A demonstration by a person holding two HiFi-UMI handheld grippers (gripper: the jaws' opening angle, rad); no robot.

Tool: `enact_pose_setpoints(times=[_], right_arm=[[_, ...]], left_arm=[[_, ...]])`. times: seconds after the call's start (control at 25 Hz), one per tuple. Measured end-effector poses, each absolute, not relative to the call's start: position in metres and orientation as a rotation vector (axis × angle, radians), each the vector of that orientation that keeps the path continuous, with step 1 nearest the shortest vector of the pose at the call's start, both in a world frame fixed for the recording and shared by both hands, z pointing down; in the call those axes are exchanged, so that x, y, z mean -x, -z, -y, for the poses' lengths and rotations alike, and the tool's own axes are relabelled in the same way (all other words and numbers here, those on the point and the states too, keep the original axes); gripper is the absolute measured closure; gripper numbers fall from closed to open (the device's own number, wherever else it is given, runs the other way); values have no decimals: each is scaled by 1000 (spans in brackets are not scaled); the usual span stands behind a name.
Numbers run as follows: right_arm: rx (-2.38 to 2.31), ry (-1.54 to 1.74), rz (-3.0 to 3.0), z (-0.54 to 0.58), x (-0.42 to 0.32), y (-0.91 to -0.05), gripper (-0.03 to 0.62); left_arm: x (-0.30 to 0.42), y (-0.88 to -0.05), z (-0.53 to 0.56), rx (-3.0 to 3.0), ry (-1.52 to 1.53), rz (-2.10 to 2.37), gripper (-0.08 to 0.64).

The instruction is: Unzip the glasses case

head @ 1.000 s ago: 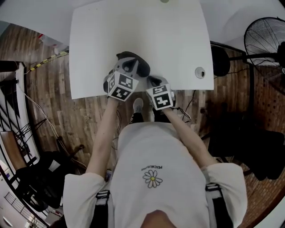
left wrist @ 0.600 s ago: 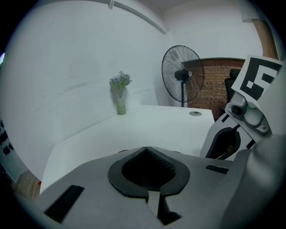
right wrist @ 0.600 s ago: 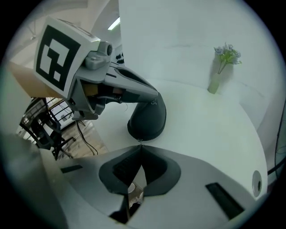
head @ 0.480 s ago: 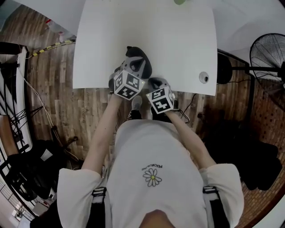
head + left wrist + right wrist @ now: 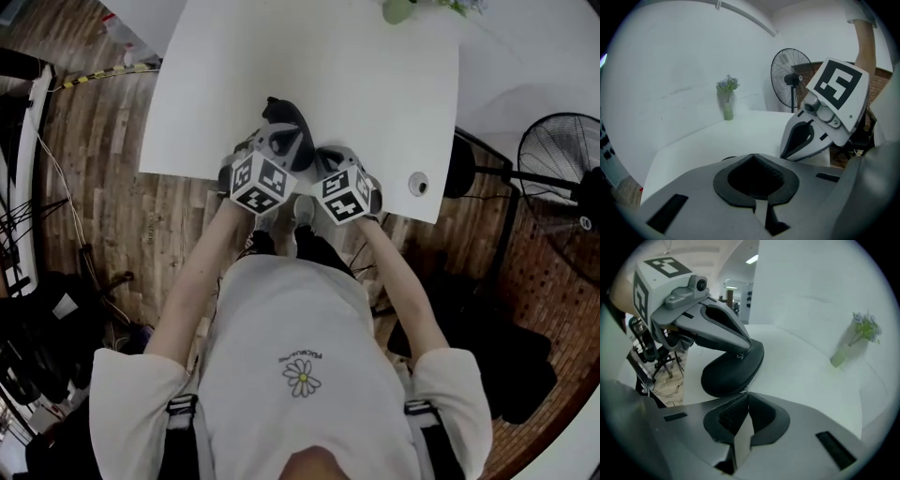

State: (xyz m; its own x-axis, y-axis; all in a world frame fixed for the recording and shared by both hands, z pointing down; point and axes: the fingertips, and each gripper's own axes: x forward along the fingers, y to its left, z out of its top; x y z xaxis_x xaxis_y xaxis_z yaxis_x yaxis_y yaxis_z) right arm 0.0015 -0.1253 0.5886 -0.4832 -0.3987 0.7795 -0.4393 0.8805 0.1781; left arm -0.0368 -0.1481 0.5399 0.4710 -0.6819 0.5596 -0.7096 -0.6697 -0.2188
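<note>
- glasses case [image 5: 729, 373] lies near the table's [image 5: 375, 112] front edge; long axis points away from the person
- left gripper [image 5: 752, 157] closed, tips atop it; right gripper [image 5: 746, 394] closed at its near end

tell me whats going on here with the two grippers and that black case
A person works a gripper in each hand at a white table. The left gripper lies on top of the black glasses case, fingers together. The right gripper, fingers shut, has its tip at the case's near end. The case looks closed.
</note>
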Motion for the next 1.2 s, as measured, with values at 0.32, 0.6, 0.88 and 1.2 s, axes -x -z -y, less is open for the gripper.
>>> enact_pose_setpoints(times=[0.32,0.6,0.88,1.2], right_arm=[[-312,215,2082,178,32,-586,584],[-277,256,2082,205,56,-585,583],[-790,-75,2010,205,-13,-586,584],[-983,-384,2033,110,-49,-591,584]], left_arm=[[40,-539,152,-2642,-942,1285,548],[44,-538,155,-2594,-866,1340,548],[53,-517,152,-2612,-843,1360,548],[-3,-514,151,-2679,-984,1241,548]])
